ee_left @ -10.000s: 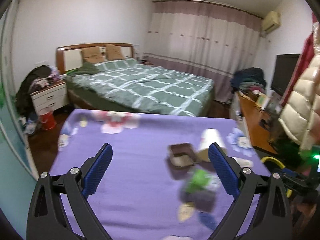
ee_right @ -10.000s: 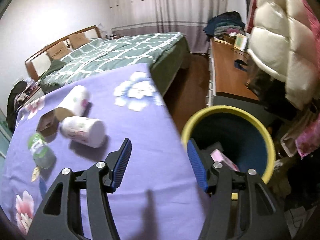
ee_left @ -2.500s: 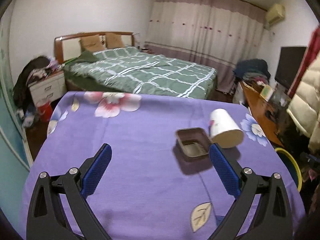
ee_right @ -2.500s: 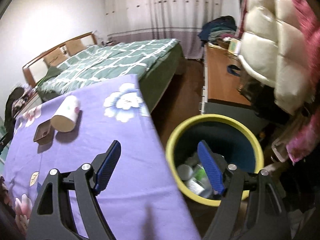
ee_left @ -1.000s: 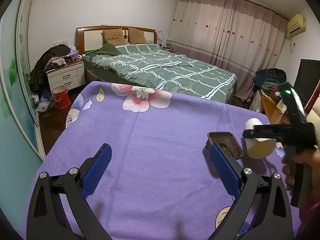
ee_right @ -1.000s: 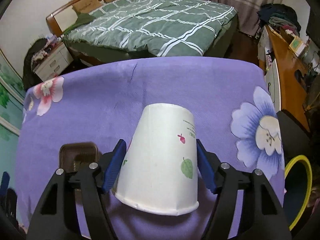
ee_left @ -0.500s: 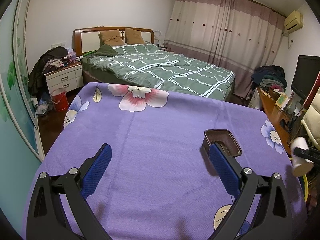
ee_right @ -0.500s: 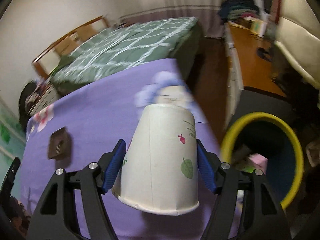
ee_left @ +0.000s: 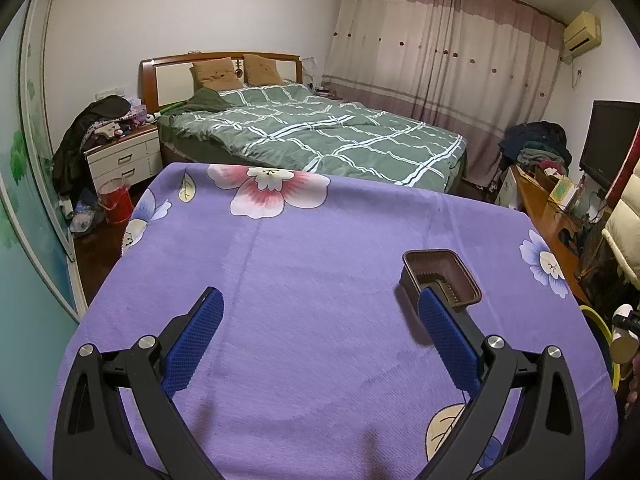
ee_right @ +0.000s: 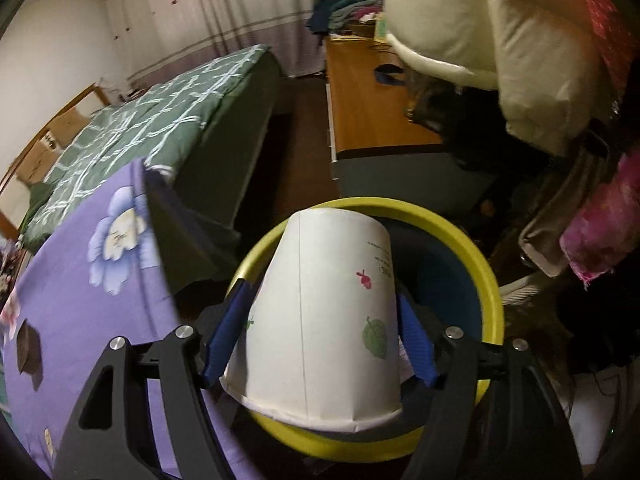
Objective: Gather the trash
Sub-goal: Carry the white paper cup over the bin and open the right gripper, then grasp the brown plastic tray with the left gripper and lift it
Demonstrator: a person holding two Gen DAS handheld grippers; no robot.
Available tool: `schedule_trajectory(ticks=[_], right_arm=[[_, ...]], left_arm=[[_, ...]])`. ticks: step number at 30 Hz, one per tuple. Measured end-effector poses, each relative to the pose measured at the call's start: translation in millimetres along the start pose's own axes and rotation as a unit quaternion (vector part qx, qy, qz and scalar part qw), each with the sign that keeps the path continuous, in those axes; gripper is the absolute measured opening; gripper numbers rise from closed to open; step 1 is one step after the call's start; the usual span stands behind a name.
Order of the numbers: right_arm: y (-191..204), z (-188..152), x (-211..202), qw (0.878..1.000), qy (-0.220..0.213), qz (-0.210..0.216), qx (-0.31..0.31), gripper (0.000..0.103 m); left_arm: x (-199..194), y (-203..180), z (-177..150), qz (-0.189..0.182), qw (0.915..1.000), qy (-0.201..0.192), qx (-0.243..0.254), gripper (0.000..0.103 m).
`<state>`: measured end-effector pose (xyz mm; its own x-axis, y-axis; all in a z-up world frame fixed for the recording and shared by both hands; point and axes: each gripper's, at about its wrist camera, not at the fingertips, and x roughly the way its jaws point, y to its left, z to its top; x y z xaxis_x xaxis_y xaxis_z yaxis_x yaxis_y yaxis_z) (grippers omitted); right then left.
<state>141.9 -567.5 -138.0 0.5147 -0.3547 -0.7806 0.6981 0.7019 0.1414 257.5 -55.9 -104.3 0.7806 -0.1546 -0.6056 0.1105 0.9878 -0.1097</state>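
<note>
My right gripper (ee_right: 320, 332) is shut on a white paper cup (ee_right: 320, 312) with small leaf prints, held directly above the open yellow-rimmed trash bin (ee_right: 476, 256). The cup hides most of the bin's inside. The cup (ee_left: 622, 340) and bin rim (ee_left: 598, 320) also show at the far right of the left wrist view. My left gripper (ee_left: 320, 332) is open and empty over the purple flowered tablecloth (ee_left: 300, 280). A small brown plastic tray (ee_left: 440, 276) sits on the cloth just beyond my right fingertip (ee_left: 430, 308); it also shows in the right wrist view (ee_right: 28, 348).
A bed with a green checked cover (ee_left: 320, 136) stands behind the table. A wooden desk (ee_right: 372, 108) and hanging puffy coats (ee_right: 500, 36) crowd the bin's far side. A nightstand (ee_left: 124, 158) and red bucket (ee_left: 116, 200) are on the left.
My right gripper has carried the paper cup off the table to the right, and it now hangs over the bin. The left gripper has barely moved.
</note>
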Motion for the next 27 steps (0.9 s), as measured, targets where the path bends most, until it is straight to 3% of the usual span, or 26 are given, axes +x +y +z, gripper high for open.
schedule_trajectory(ticks=[3,6,15,20,27], right_arm=[[-5.0,-0.5,-0.4,1.0,-0.011,-0.013,0.007,0.08],[-1.5,-1.0,-1.7,1.0,-0.021,-0.016,0.007,0.081],[38.0,-45.2,-30.9,0.997,-0.043,0.057,-0.035,0.083],[61.2,-53.3,-43.2,0.994,-0.07,0.044,-0.076,0.084],[62.5,-54.3,-42.1,0.994,-0.062,0.051,-0.071,0.084]], left_arm=[[0.8,-0.6,0.1,-0.002,1.0,0.001,0.002,0.096],[0.5,-0.8,-0.4,-0.004,1.0,0.002,0.002,0.096],[1.3,-8.9,-3.2,-0.012,0.9998,0.007,0.016,0.096],[4.4,-23.0,-5.6,-0.021,0.999,0.014,0.036,0.096],[9.5,-63.9,-1.1,-0.037,0.996,0.046,0.067,0.098]])
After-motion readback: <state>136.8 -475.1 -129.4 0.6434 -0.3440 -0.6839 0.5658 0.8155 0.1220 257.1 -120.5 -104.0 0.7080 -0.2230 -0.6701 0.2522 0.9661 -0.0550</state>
